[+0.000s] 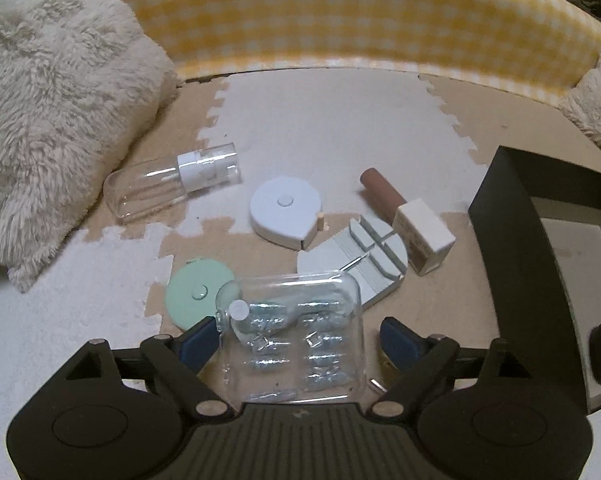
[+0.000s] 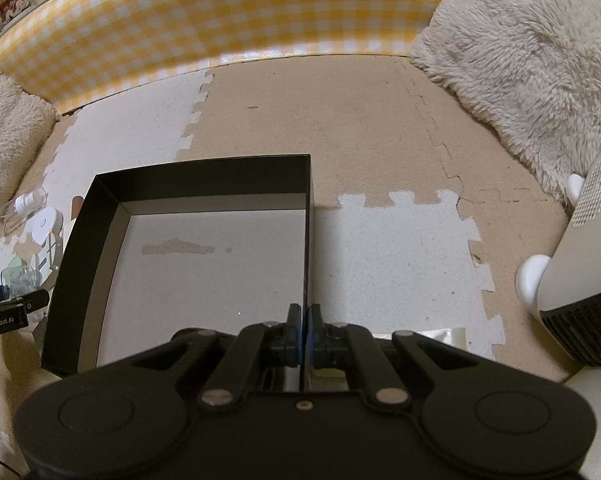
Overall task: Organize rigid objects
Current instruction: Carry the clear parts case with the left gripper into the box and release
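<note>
In the left wrist view my left gripper (image 1: 300, 332) is open, its blue pads either side of a clear plastic case (image 1: 296, 336) holding small metal parts. The left pad is near the case's edge; the right pad stands apart from it. Beyond lie a mint round tape measure (image 1: 198, 294), a white tape measure (image 1: 282, 210), a grey slotted tool (image 1: 364, 260), a brown lip-gloss tube (image 1: 404, 220) and a clear spray bottle (image 1: 172, 186). In the right wrist view my right gripper (image 2: 303, 320) is shut on the right wall of the black box (image 2: 308, 216).
The black box (image 1: 540, 248) stands right of the objects. Fluffy cream cushions (image 1: 48, 112) (image 2: 532, 60) flank the foam puzzle mat (image 2: 380, 128). A yellow checked wall (image 1: 340, 16) runs along the back. A white appliance (image 2: 584, 264) stands at the right.
</note>
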